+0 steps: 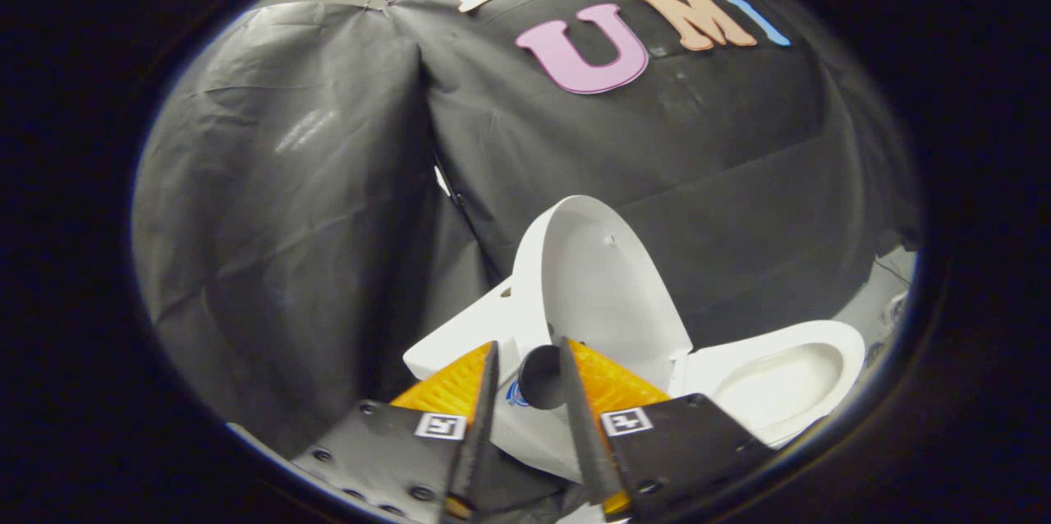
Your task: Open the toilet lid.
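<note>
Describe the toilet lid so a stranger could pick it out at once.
Find the white toilet against the black cloth wall. The lid stands raised just beyond the open gripper. Unlike the hollow bowl beside it, it is a flat, upright oval.

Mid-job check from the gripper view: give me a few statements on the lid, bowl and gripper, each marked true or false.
1. The toilet lid stands raised. True.
2. The toilet bowl is covered. False: it lies open, beside the raised lid.
3. The gripper is shut on the lid. False: its fingers are apart, and the lid stands beyond them.
4. A dark round part sits between the fingers. True.
5. Black cloth hangs behind the toilet. True.
</note>
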Tool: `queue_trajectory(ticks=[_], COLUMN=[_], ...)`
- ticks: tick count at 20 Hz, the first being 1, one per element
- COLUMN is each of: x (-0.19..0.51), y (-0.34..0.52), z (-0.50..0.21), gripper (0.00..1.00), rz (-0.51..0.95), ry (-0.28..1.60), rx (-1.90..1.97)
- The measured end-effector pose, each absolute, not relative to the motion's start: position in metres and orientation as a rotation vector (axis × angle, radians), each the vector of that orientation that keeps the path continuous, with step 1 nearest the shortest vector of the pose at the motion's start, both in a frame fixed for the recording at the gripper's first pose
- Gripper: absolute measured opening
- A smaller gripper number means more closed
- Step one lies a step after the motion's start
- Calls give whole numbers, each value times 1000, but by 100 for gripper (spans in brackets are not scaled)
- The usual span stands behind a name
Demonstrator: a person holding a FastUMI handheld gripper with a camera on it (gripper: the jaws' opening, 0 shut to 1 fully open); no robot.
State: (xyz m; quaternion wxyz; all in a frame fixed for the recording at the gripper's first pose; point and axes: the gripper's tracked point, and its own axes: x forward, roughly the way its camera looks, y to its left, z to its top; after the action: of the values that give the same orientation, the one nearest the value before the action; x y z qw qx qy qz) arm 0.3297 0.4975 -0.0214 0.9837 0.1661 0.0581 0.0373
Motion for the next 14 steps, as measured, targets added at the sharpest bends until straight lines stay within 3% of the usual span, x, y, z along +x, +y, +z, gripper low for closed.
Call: queue_trajectory(ticks=[3, 9, 14], x=[331, 334, 312], y=[500, 444, 341], z=[5, 53, 74], gripper=[84, 84, 84], rz=[114, 80, -10], ry=[64, -4, -51], rx=[300, 210, 118])
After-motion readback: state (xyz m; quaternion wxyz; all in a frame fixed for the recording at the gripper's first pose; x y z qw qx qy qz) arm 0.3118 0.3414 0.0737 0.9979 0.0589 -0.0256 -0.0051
